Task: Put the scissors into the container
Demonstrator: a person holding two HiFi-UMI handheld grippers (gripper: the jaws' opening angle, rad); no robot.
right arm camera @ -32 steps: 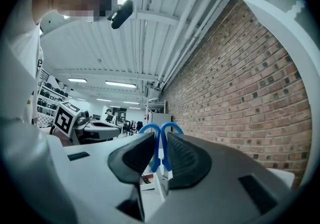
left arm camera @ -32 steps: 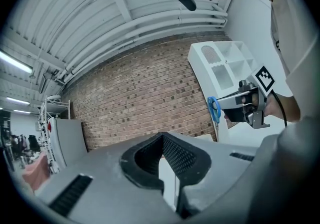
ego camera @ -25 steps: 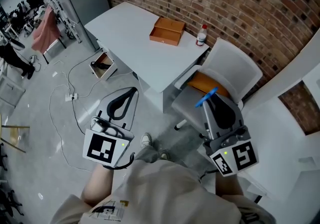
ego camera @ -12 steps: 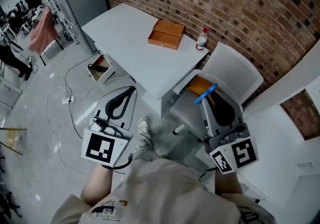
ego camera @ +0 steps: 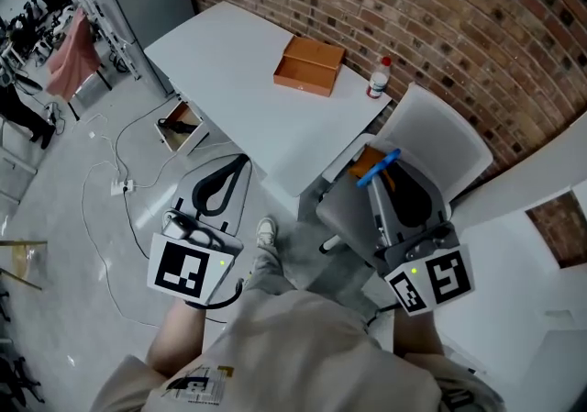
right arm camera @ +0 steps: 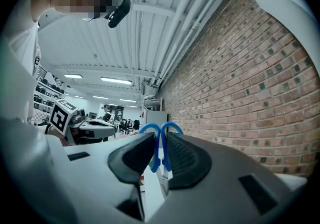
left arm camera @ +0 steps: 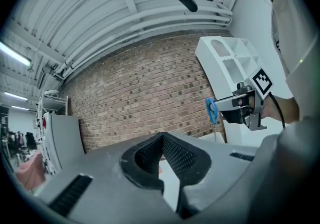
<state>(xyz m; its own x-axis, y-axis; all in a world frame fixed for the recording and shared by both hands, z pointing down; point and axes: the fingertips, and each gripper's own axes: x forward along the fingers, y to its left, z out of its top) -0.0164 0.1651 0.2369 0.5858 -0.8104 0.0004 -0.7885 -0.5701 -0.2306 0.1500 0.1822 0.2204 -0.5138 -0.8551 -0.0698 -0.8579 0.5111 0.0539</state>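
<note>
Scissors (ego camera: 379,168) sit pinched in the right claw (ego camera: 379,192), left claw (ego camera: 240,162) pressed together, while the open orange box (ego camera: 309,66) on the far counter (ego camera: 220,52) shows a bare floor.

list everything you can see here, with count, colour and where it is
table: one, white, against the brick wall
container: one, orange, open, on the table
bottle: one, white with red cap, on the table beside the container
chair: one, white, right of the table
open box: one, white, on the floor by the table
scissors: one pair, blue handles, in the right tongs
left tongs: grey, shut, empty
right tongs: grey, shut on the scissors
</note>
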